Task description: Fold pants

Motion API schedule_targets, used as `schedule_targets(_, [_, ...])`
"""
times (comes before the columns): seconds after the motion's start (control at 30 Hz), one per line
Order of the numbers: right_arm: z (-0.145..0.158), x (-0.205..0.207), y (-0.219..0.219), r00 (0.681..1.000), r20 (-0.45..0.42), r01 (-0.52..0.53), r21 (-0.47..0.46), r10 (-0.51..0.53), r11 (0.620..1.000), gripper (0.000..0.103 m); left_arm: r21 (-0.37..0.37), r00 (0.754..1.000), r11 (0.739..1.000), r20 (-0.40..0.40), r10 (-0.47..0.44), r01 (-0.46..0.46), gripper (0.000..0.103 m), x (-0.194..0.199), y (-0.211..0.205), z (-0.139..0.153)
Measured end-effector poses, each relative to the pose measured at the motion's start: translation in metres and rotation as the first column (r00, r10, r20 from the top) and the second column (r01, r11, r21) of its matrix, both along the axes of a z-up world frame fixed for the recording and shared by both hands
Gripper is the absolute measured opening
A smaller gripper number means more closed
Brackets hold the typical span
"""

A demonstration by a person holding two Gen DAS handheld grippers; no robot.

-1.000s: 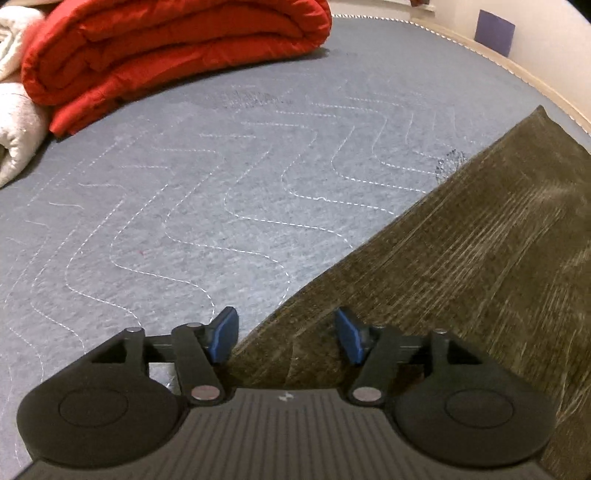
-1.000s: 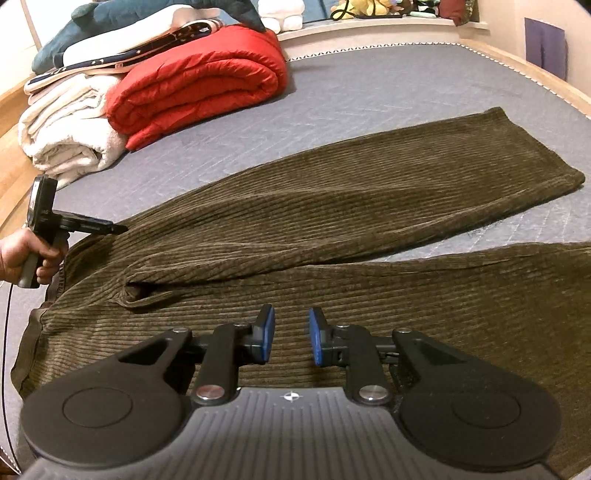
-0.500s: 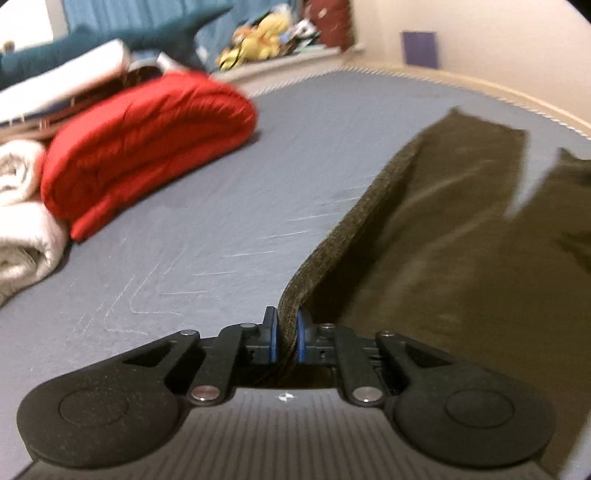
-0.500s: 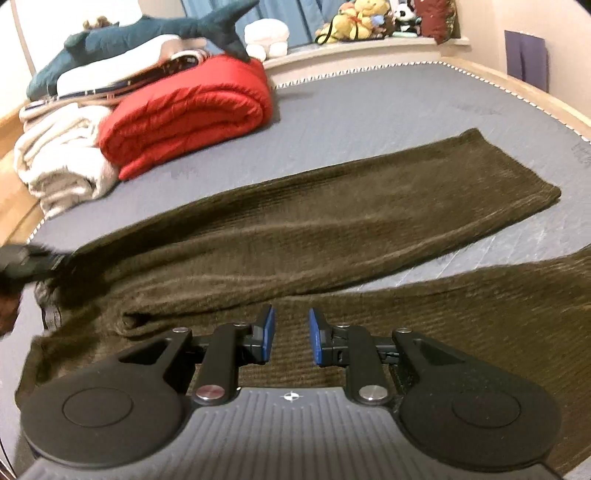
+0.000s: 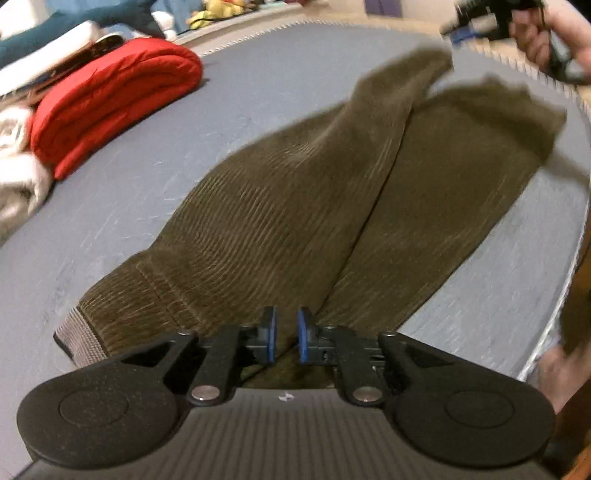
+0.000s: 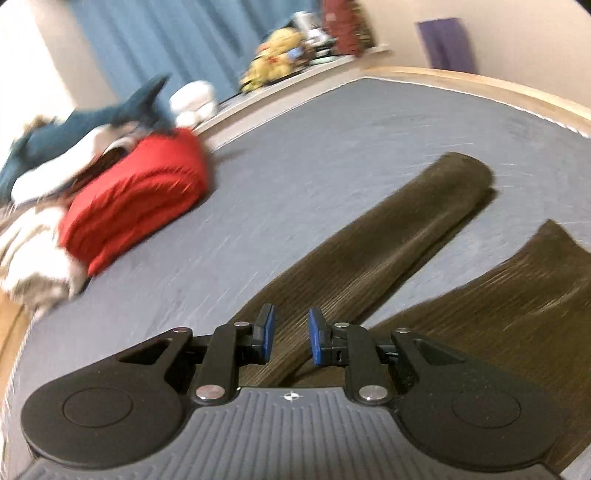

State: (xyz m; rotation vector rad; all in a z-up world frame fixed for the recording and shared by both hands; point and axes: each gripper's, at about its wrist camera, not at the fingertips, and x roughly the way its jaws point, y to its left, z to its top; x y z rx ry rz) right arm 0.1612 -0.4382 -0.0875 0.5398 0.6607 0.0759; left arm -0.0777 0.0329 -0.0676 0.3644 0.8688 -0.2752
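1. Olive-brown corduroy fills the left wrist view: one pair of pants (image 5: 295,206) lies flat on the grey bed (image 5: 147,155).
   - Its long axis runs from the waistband (image 5: 77,332) at 8 o'clock to the two hems at 1 o'clock.
   - The left tool (image 5: 284,339) sits at 6 o'clock, over the waist end where the two legs meet. That makes it the nearer tool for any pull on the top of the garment.
   - Its jaws have just been opening, and the blue pads now stand apart. Fabric shows below the gap, but nothing is pinched.
   - Count: two legs, the left one overlapping the inner edge of the right.
   - One folded red quilt (image 5: 114,99) lies at 10 o'clock, well apart from the pants.
   - One hand (image 5: 546,33) at 1 o'clock grips a dark, blurred handle.

2. In the right wrist view, the pants (image 6: 369,251) stretch away from the right tool (image 6: 291,339) toward 1 to 2 o'clock.
   - Bare bed (image 6: 332,147) shows between the two hems, so the legs are splayed and not yet stacked.
   - This tool's pads are parted and empty, hovering above the near part of the far leg.
   - The red quilt (image 6: 136,206) is at 9 o'clock.
   - I judge the coming move to depend on carrying one leg sideways across the long axis, onto the other.
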Motion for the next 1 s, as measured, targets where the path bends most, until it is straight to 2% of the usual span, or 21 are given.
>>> schedule_targets(0.03, [-0.003, 0.008, -0.016, 1.0, 0.0, 0.02, 0.029, -0.02, 0.999, 0.021, -0.07, 0.999, 0.996, 0.0, 0.047, -0.047, 0.045, -0.001, 0.005, 0.008])
schedule_targets(0.07, [-0.006, 0.014, -0.029, 0.999, -0.001, 0.038, 0.051, -0.038, 0.998, 0.021, -0.122, 0.995, 0.988, 0.007, 0.097, -0.095, 0.05, -0.002, 0.013, 0.016])
schedule_targets(0.13, [-0.017, 0.027, -0.059, 0.996, -0.005, 0.092, 0.095, -0.092, 0.991, 0.021, -0.202, 0.976, 0.956, -0.007, 0.216, -0.213, 0.05, -0.001, 0.029, 0.022])
schedule_targets(0.17, [-0.025, 0.033, -0.07, 0.994, -0.013, 0.112, 0.112, -0.111, 0.987, 0.021, -0.247, 0.952, 0.921, -0.027, 0.306, -0.303, 0.05, 0.0, 0.042, 0.022])
schedule_targets(0.2, [-0.034, 0.039, -0.081, 0.992, -0.023, 0.125, 0.138, -0.123, 0.983, 0.021, -0.288, 0.92, 0.876, -0.063, 0.387, -0.388, 0.051, 0.002, 0.055, 0.02])
schedule_targets(0.23, [-0.045, 0.045, -0.089, 0.991, -0.033, 0.135, 0.172, -0.131, 0.976, 0.021, -0.337, 0.861, 0.794, -0.138, 0.49, -0.506, 0.052, 0.006, 0.075, 0.014])
schedule_targets(0.27, [-0.056, 0.05, -0.096, 0.989, -0.048, 0.145, 0.213, -0.138, 0.966, 0.021, -0.364, 0.81, 0.726, -0.2, 0.551, -0.584, 0.052, 0.007, 0.088, 0.008])
schedule_targets(0.33, [-0.077, 0.063, -0.105, 0.988, -0.076, 0.152, 0.3, -0.135, 0.942, 0.021, -0.394, 0.731, 0.621, -0.278, 0.623, -0.678, 0.052, 0.011, 0.11, -0.001])
schedule_targets(0.37, [-0.085, 0.068, -0.106, 0.988, -0.079, 0.152, 0.318, -0.134, 0.936, 0.021, -0.395, 0.698, 0.581, -0.3, 0.65, -0.711, 0.052, 0.012, 0.118, -0.004])
schedule_targets(0.43, [-0.097, 0.082, -0.104, 0.988, -0.082, 0.153, 0.317, -0.134, 0.936, 0.024, -0.378, 0.653, 0.539, -0.323, 0.685, -0.752, 0.052, 0.014, 0.126, -0.009])
schedule_targets(0.5, [-0.107, 0.095, -0.1, 0.988, -0.095, 0.147, 0.311, -0.123, 0.939, 0.024, -0.361, 0.631, 0.523, -0.339, 0.698, -0.772, 0.052, 0.018, 0.137, -0.015])
schedule_targets(0.63, [-0.122, 0.117, -0.094, 0.983, -0.124, 0.166, 0.289, -0.135, 0.943, 0.024, -0.355, 0.634, 0.528, -0.357, 0.686, -0.771, 0.052, 0.03, 0.14, -0.02])
schedule_targets(0.8, [-0.13, 0.128, -0.085, 0.971, -0.154, 0.217, 0.248, -0.183, 0.944, 0.021, -0.327, 0.646, 0.558, -0.338, 0.684, -0.763, 0.052, 0.039, 0.135, -0.026])
schedule_targets(0.87, [-0.128, 0.128, -0.083, 0.961, -0.173, 0.256, 0.239, -0.218, 0.937, 0.019, -0.322, 0.64, 0.554, -0.338, 0.69, -0.768, 0.052, 0.04, 0.134, -0.028])
schedule_targets(1.0, [-0.12, 0.122, -0.081, 0.933, -0.198, 0.328, 0.131, -0.3, 0.935, 0.024, -0.333, 0.638, 0.546, -0.342, 0.69, -0.769, 0.052, 0.036, 0.136, -0.027])
